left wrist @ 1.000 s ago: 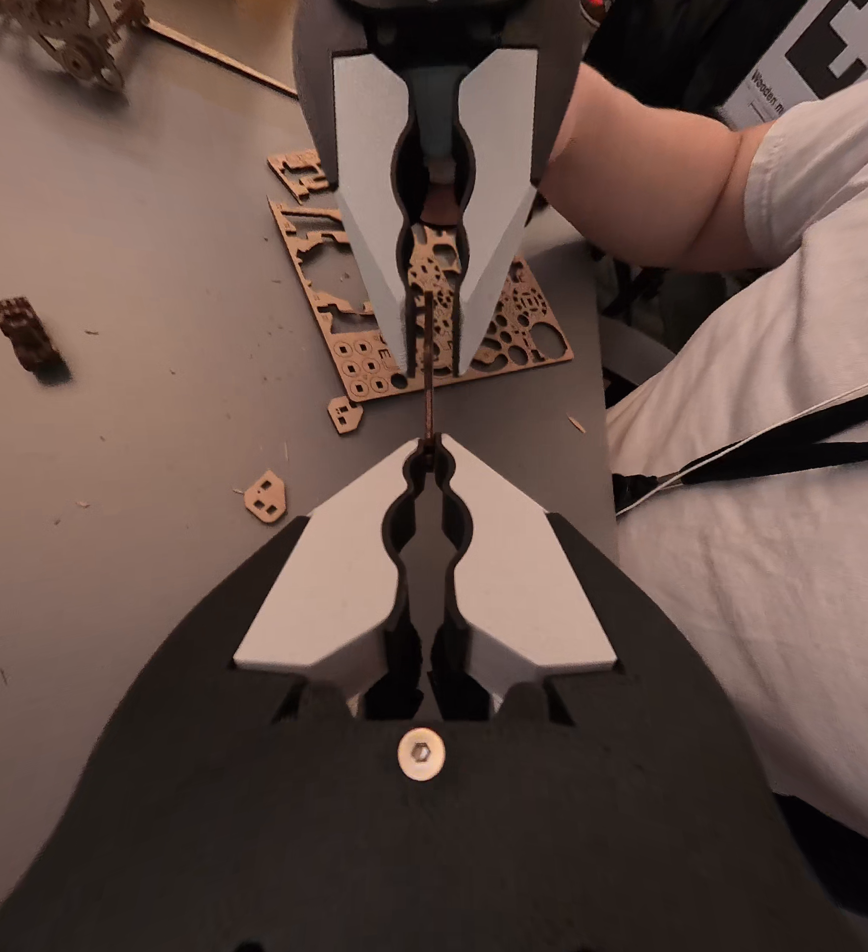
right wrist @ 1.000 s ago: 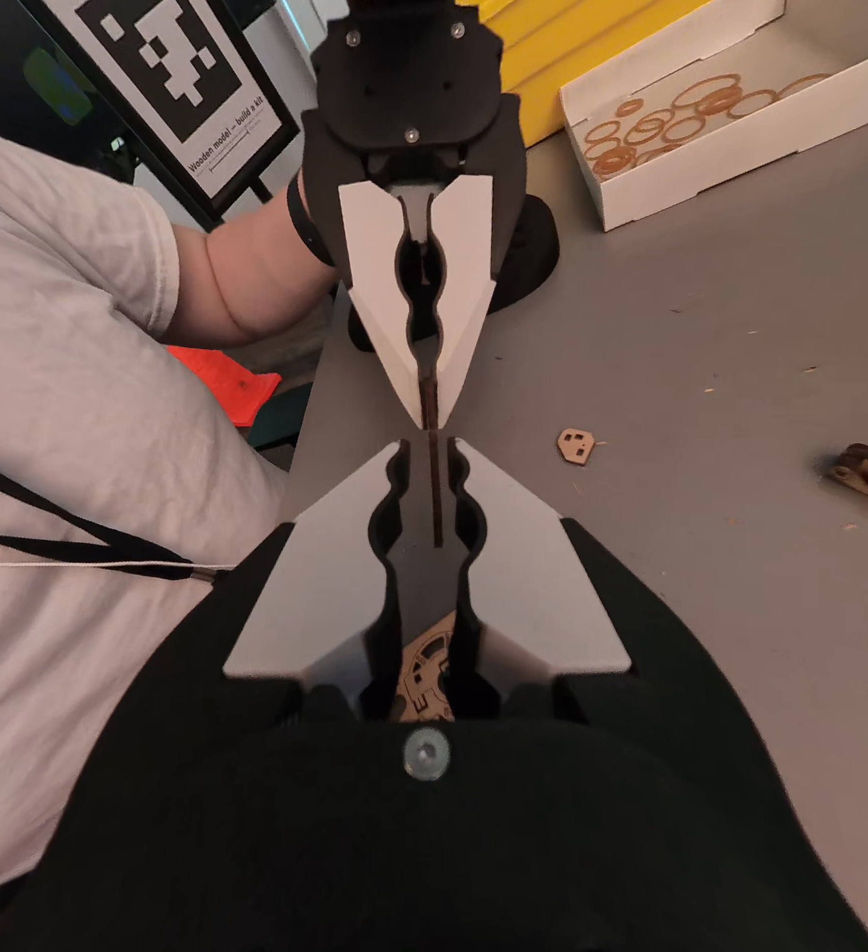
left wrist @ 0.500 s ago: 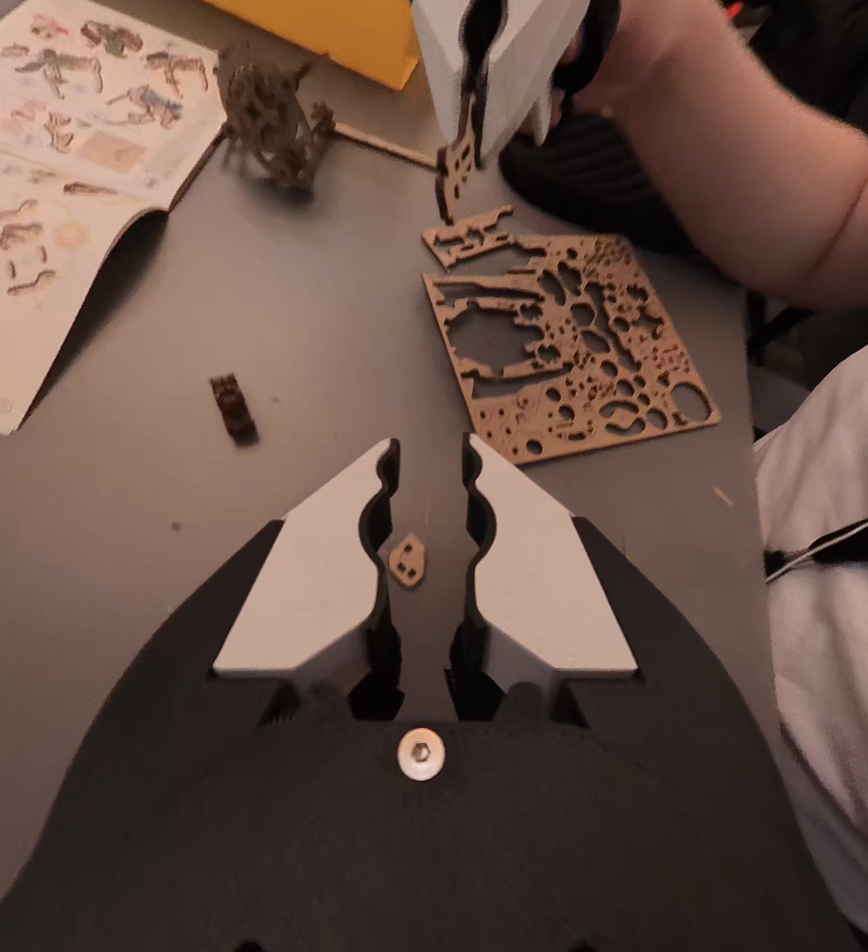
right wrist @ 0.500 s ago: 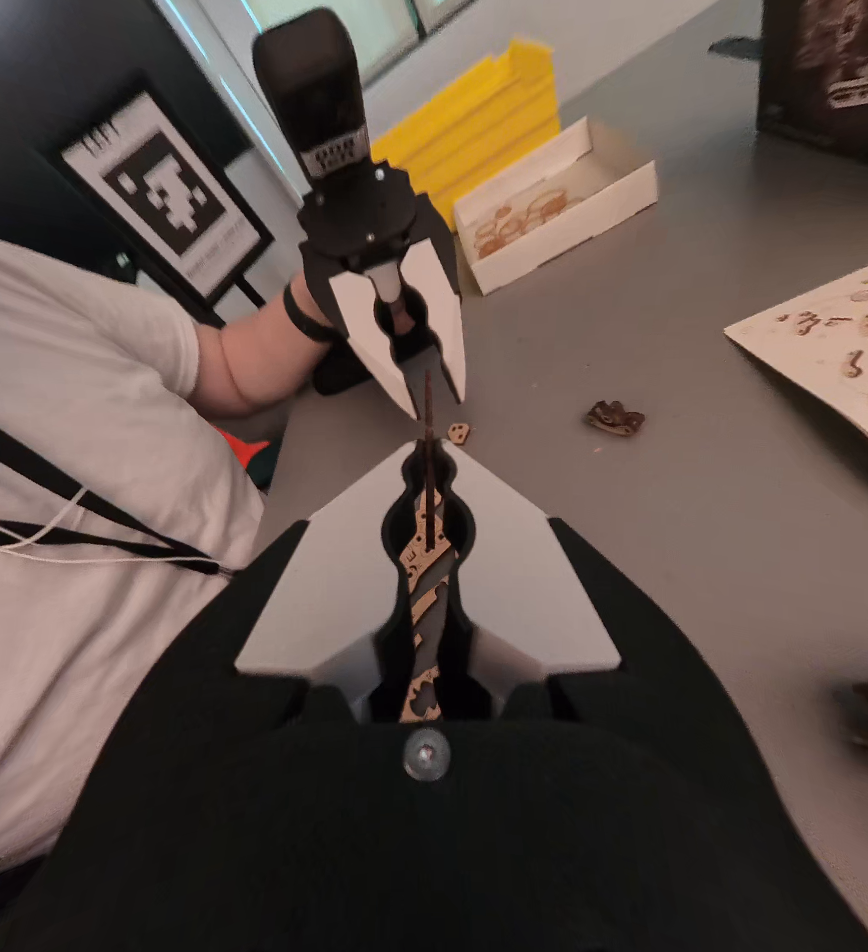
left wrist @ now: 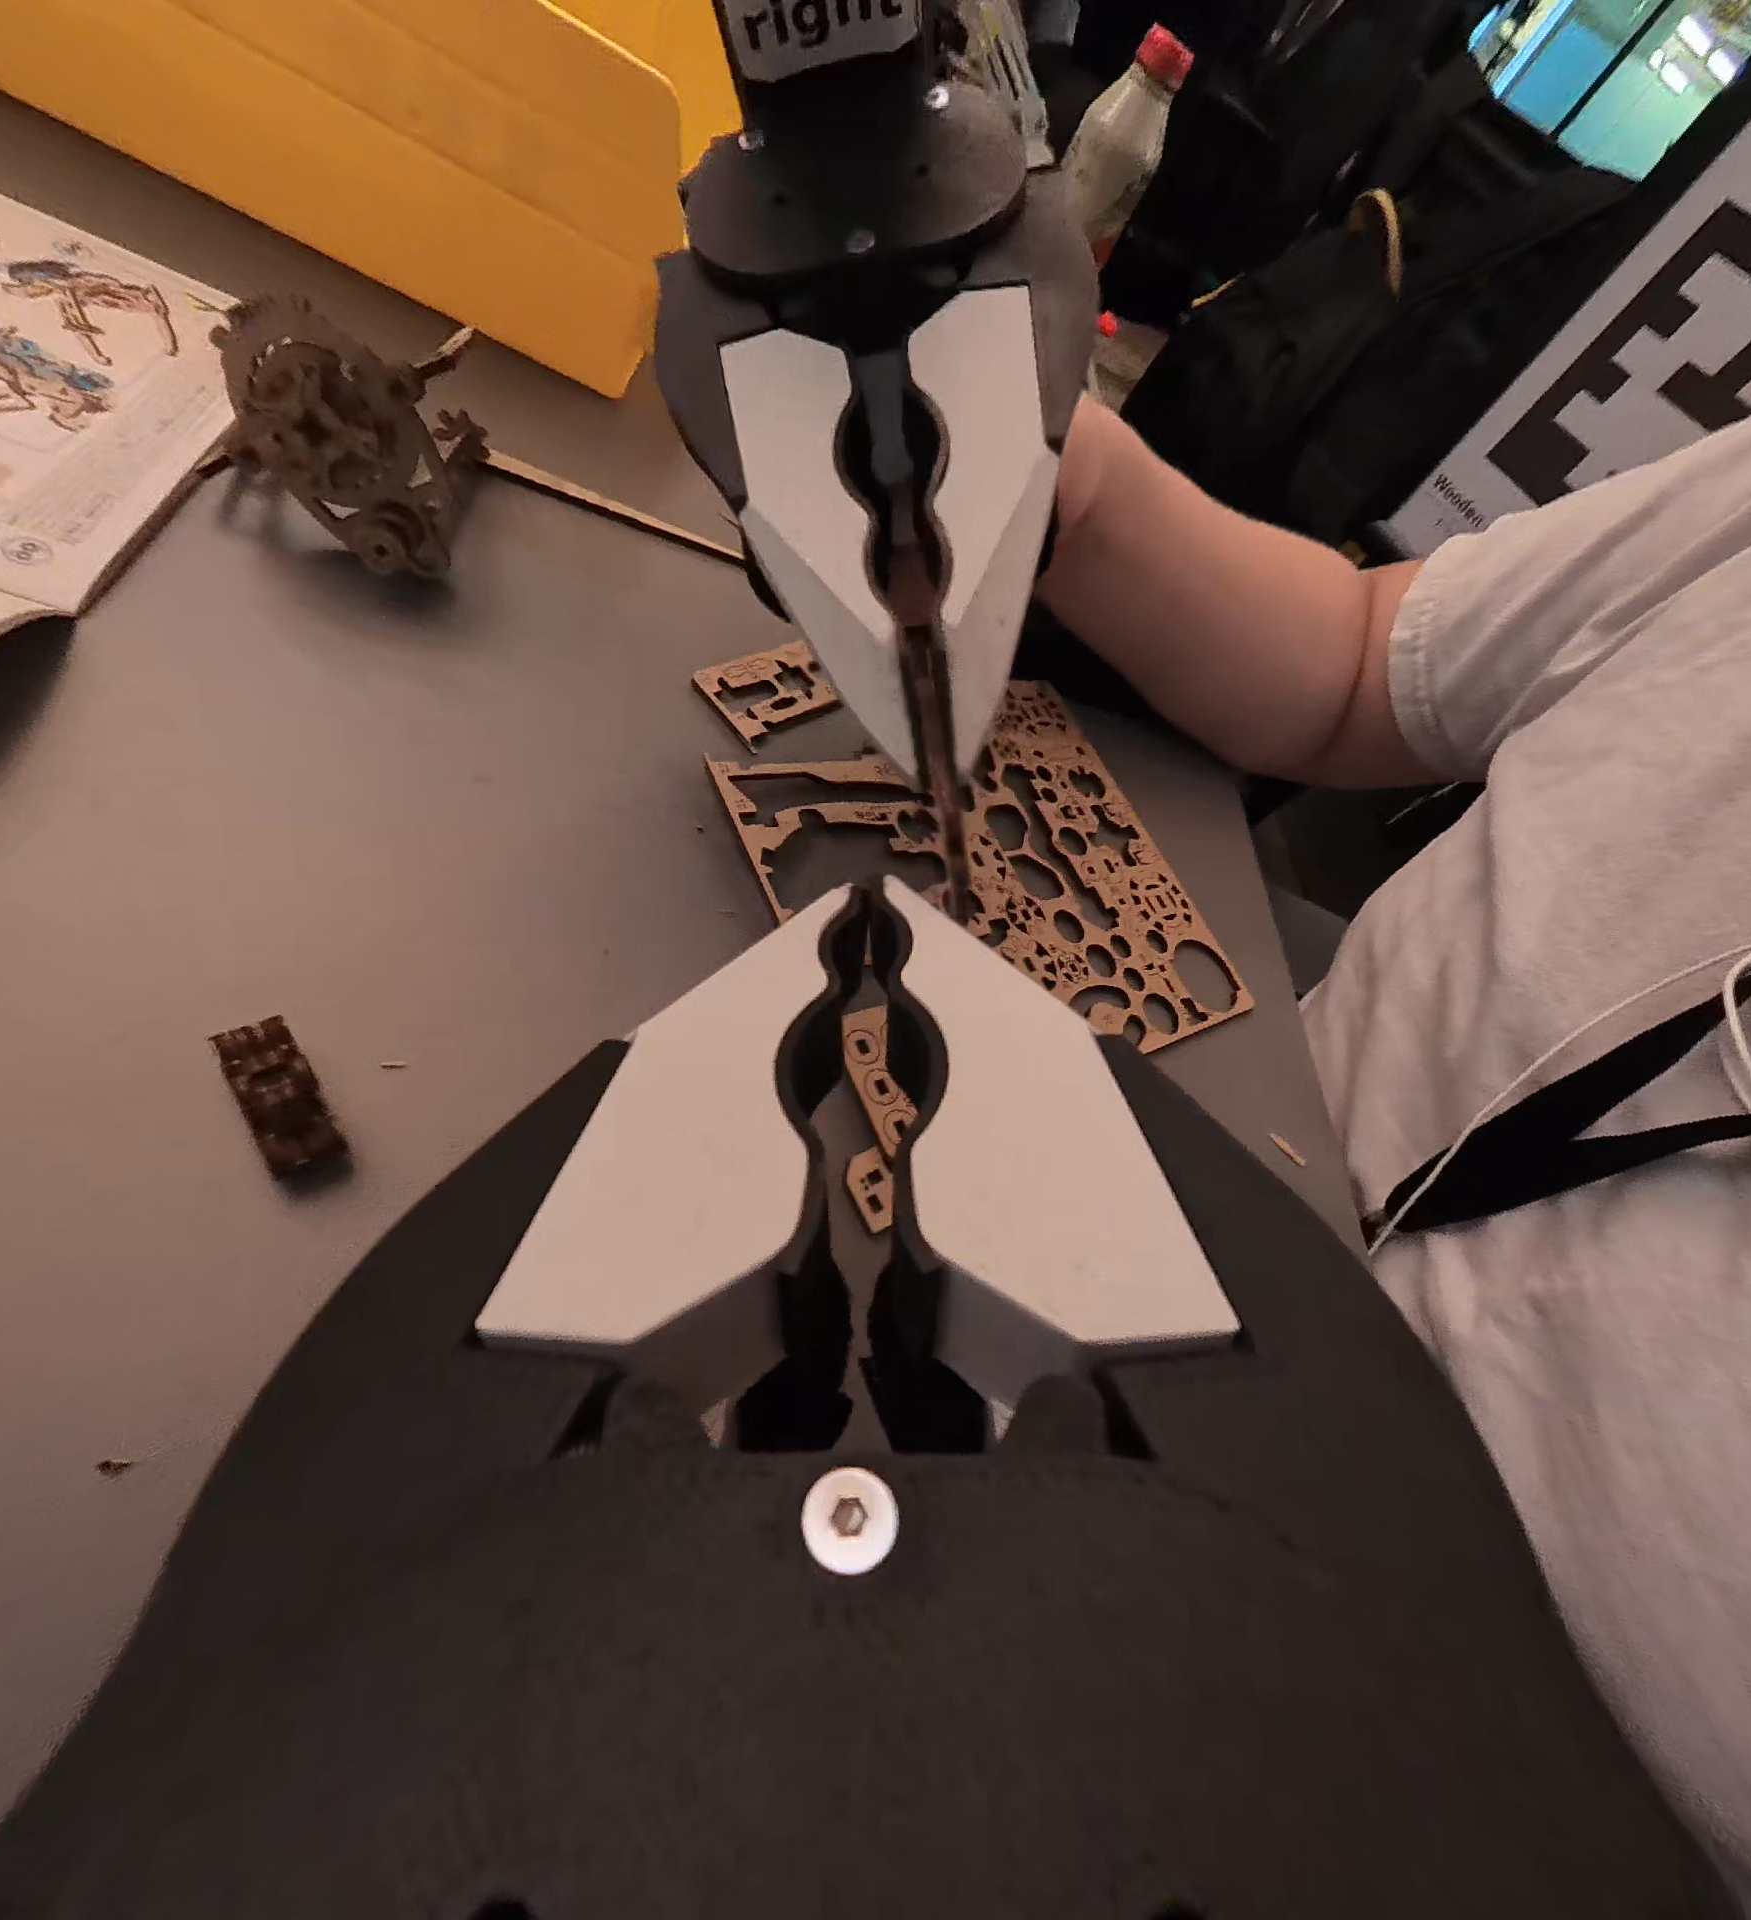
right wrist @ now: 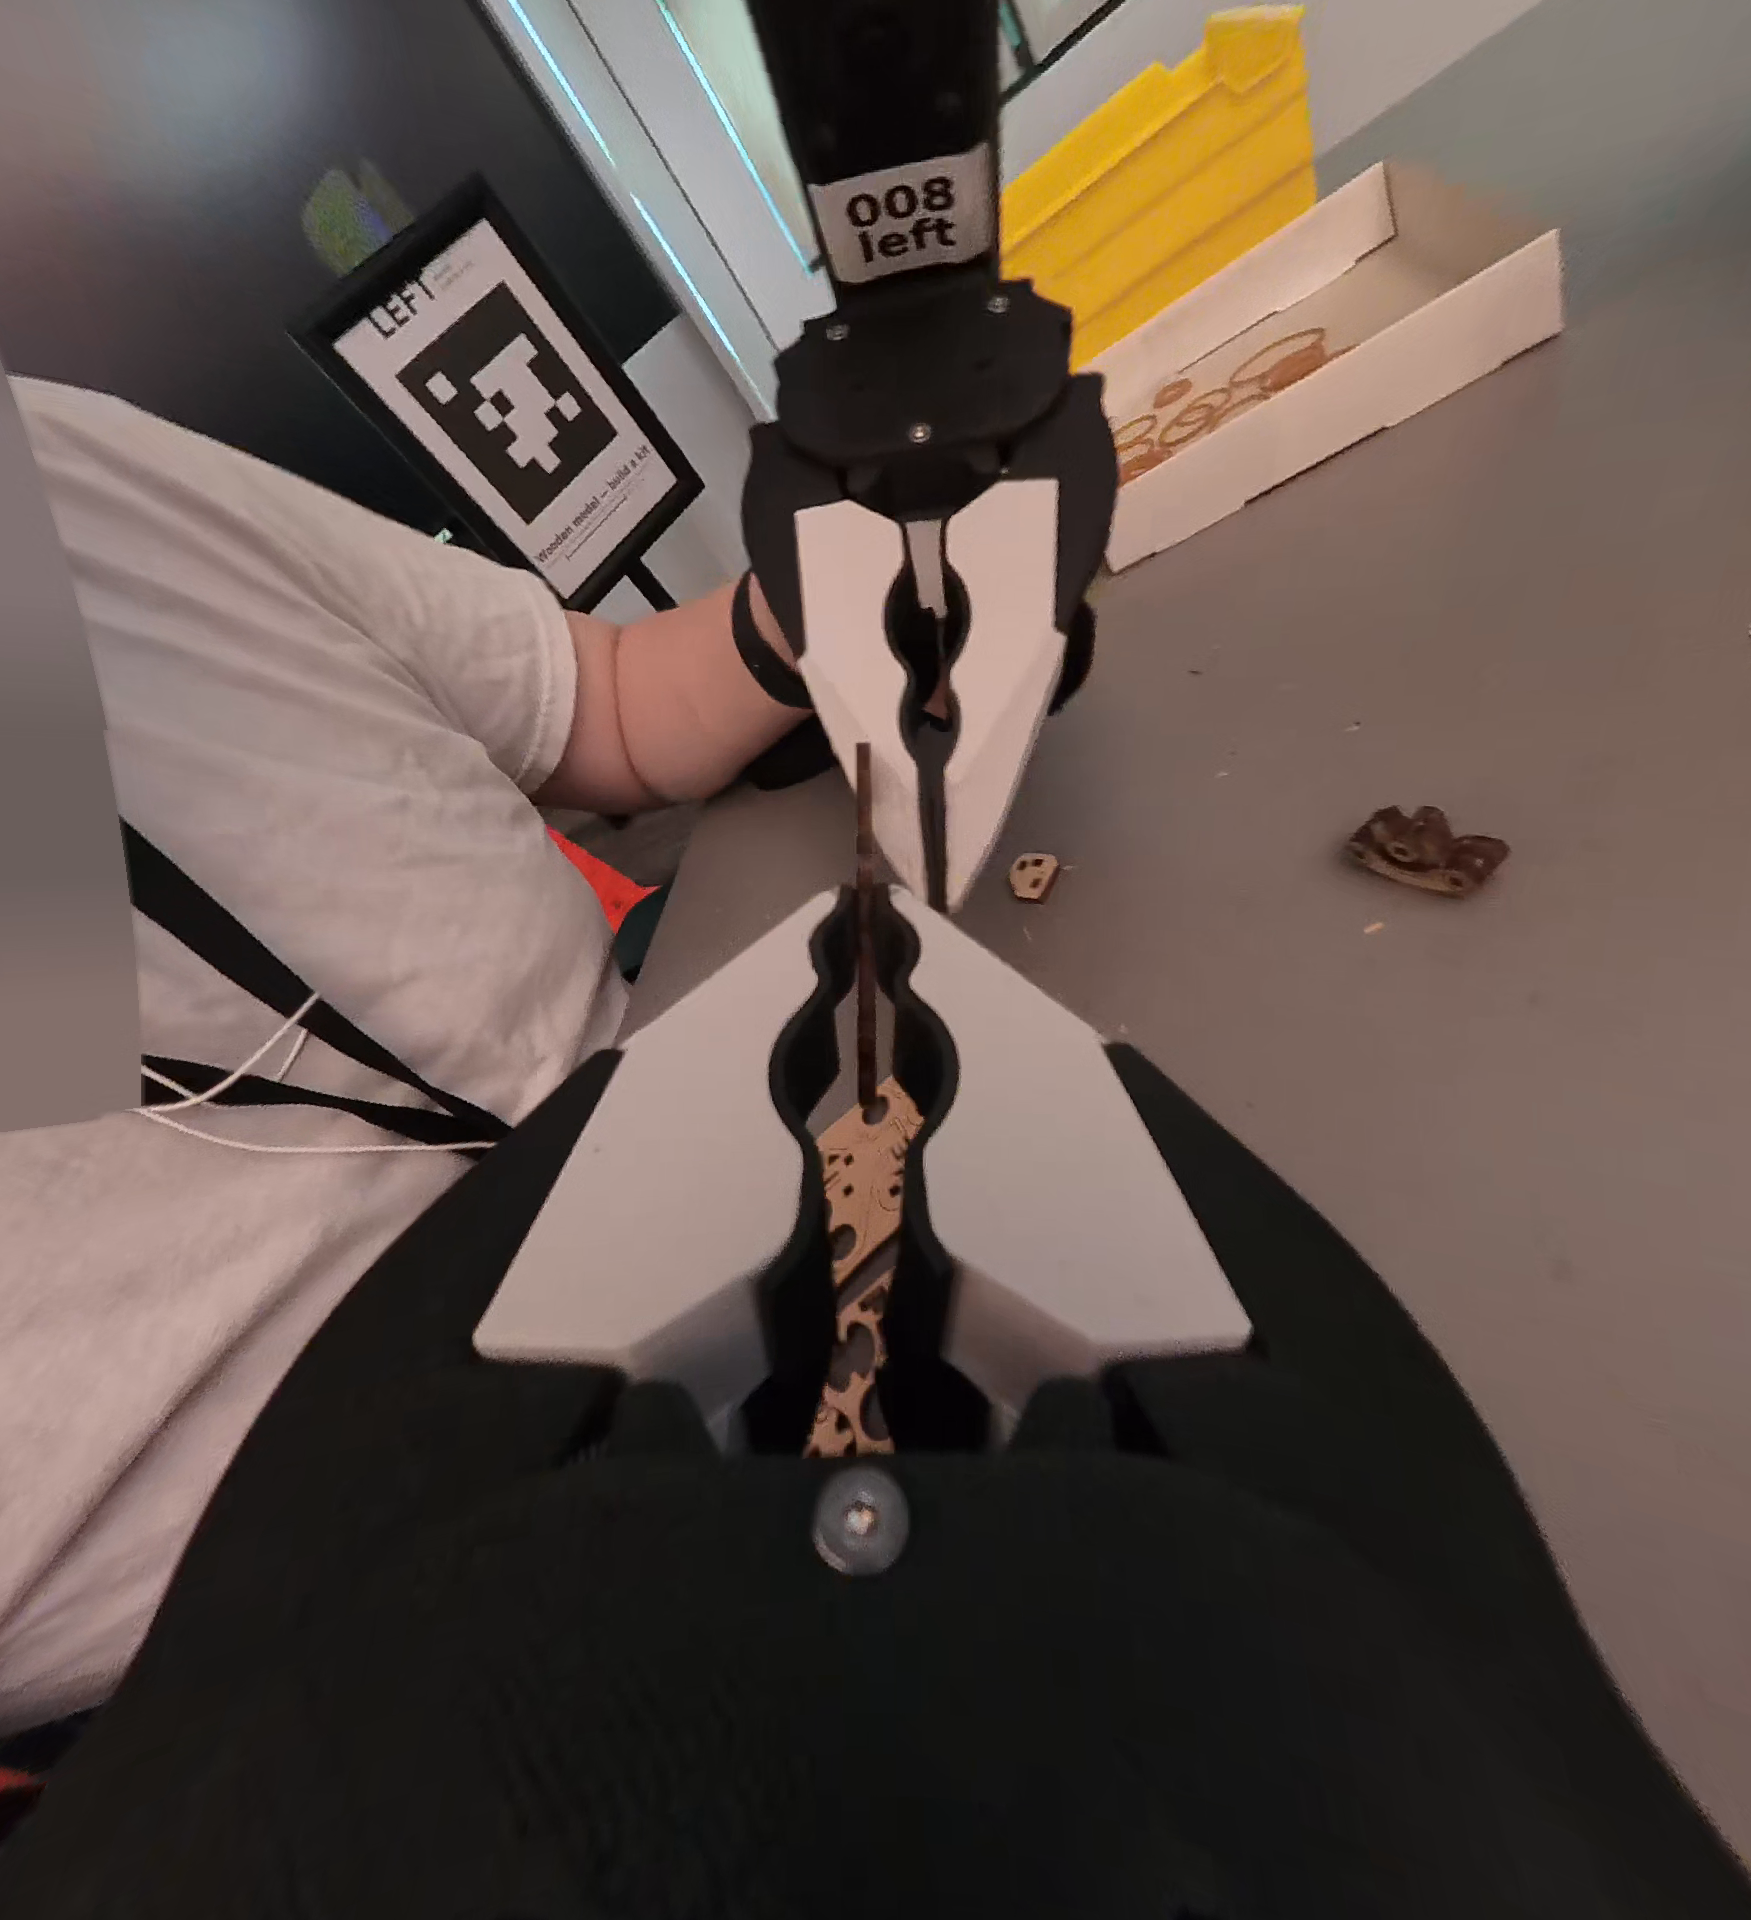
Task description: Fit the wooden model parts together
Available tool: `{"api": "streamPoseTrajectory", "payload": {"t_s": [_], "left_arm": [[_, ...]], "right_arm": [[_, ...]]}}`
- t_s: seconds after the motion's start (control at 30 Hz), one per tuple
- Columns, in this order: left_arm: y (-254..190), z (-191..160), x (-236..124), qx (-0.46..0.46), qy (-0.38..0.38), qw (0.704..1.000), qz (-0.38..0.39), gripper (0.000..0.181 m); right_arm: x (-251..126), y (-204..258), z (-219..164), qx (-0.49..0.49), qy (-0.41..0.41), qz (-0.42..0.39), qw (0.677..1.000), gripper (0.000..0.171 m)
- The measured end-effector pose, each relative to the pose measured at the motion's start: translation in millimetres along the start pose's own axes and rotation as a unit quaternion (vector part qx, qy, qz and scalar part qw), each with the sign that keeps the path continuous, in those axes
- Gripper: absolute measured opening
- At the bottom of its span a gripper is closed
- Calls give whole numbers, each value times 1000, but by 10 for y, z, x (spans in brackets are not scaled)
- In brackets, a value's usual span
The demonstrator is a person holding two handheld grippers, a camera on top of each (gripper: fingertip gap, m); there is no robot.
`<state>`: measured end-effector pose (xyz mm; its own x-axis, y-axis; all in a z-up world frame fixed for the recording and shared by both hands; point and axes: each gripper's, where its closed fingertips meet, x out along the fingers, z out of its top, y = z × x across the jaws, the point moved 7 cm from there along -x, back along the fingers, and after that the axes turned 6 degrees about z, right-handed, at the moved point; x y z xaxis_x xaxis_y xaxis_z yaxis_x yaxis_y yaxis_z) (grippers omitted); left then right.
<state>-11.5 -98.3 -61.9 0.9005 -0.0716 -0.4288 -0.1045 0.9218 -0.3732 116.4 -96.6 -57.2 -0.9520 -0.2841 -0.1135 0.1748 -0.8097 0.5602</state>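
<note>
The right gripper [right wrist: 866, 904] is pinching a thin wooden strip [right wrist: 863, 831] edge-on, pointing just beside the left gripper [right wrist: 938, 894], whose jaws are closing narrow, contents unclear.

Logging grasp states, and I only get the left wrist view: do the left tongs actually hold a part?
Observer: Yes. The right wrist view shows a thin dark wooden piece pinched edge-on in the left tongs.
Operator: Is it joined to the other part?
Observer: No. The thin dark wooden strip gripped by the right tongs stands beside that piece, visibly apart from it.
</note>
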Motion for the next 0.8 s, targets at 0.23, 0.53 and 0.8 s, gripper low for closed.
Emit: {"api": "streamPoseTrajectory", "payload": {"t_s": [0.23,0.53,0.8], "left_arm": [[-4,-59,-74,-34,-34,999,-26,0],[104,-16,-263,-75,-87,993,-30,22],[-12,-28,-155,-57,-75,994,-45,7]], "right_arm": [[132,25,-42,-27,34,-3,999,1],[-43,-91,13,9,-25,-32,999,0],[40,-79,-8,12,-13,-20,1000,1]]}}
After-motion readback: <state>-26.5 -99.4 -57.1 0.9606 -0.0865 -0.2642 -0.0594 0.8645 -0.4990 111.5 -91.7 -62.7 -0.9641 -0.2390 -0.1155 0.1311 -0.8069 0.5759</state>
